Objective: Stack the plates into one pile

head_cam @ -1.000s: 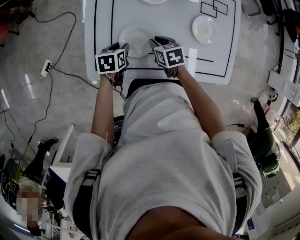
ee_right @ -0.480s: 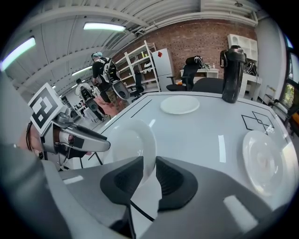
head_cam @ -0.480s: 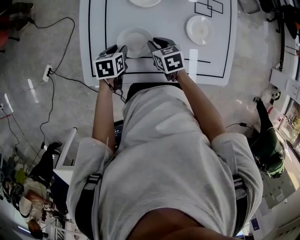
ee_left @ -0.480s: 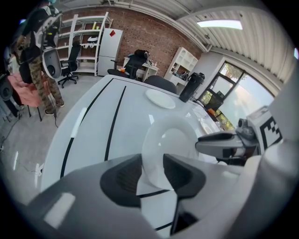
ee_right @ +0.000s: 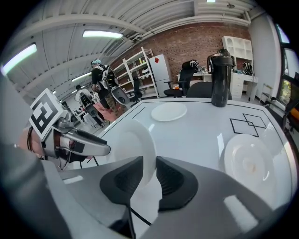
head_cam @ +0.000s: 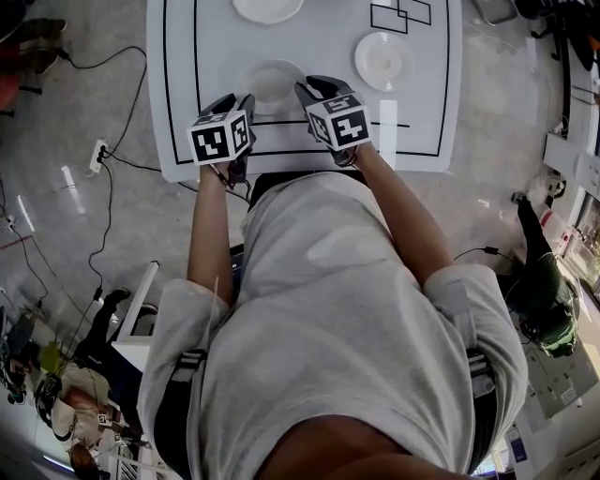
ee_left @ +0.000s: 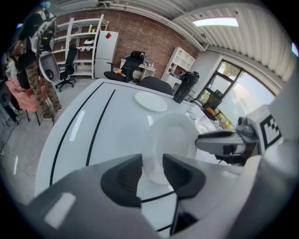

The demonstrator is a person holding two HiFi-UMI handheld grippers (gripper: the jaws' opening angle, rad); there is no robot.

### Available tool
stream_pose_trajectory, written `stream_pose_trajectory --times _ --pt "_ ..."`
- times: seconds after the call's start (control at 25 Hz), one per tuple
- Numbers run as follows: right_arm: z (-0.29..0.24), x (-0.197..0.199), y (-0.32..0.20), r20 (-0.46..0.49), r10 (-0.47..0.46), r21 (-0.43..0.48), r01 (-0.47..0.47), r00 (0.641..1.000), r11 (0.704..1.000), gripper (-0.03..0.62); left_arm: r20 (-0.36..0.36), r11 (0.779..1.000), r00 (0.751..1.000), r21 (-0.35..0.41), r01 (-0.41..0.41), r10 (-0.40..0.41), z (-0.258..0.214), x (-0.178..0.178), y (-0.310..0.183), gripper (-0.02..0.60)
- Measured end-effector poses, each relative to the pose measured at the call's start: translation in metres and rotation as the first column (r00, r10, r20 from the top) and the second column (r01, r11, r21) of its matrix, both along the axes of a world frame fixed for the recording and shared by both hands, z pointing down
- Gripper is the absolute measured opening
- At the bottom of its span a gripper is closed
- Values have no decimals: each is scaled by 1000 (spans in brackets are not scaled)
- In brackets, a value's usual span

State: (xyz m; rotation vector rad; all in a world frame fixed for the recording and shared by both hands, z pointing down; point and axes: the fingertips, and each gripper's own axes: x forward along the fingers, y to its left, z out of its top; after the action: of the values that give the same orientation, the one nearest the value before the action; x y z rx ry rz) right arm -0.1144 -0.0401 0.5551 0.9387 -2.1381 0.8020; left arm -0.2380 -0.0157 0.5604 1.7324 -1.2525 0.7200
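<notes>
- White round ceramic plate [head_cam: 267, 84]: judged stiff, smooth, slippery and breakable, fairly light; best gripped at opposite points of the rim.
- It is held just above the white tabletop [head_cam: 422, 122], close to the near edge; a second white plate [head_cam: 268, 7] lies at the far edge and a third white plate [head_cam: 382, 61] towards the far right corner.
- The left gripper [ee_left: 152, 175] and the right gripper [ee_right: 149, 179] are angled downward, fingers [ee_left: 122, 179] pinched on opposite rims.

Head view looks steeply down on the table [head_cam: 319, 37]; both gripper views skim closely across it, sharing one plate [ee_left: 173, 135].
</notes>
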Motion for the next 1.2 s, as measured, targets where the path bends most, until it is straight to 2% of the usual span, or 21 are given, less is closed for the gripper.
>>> stream_pose_trajectory --times 0.56,0.92,1.2 --pt "-9 25 -5 5 52 18 -52 999 998 86 2 998 998 14 -59 59 -6 23 -12 133" --pt "-15 56 -12 10 122 18 -122 993 992 84 -6 993 993 32 -117 117 -15 53 -23 126" --pt "-22 72 -11 12 136 35 -136 991 990 87 3 988 989 35 -150 150 -19 69 -25 126"
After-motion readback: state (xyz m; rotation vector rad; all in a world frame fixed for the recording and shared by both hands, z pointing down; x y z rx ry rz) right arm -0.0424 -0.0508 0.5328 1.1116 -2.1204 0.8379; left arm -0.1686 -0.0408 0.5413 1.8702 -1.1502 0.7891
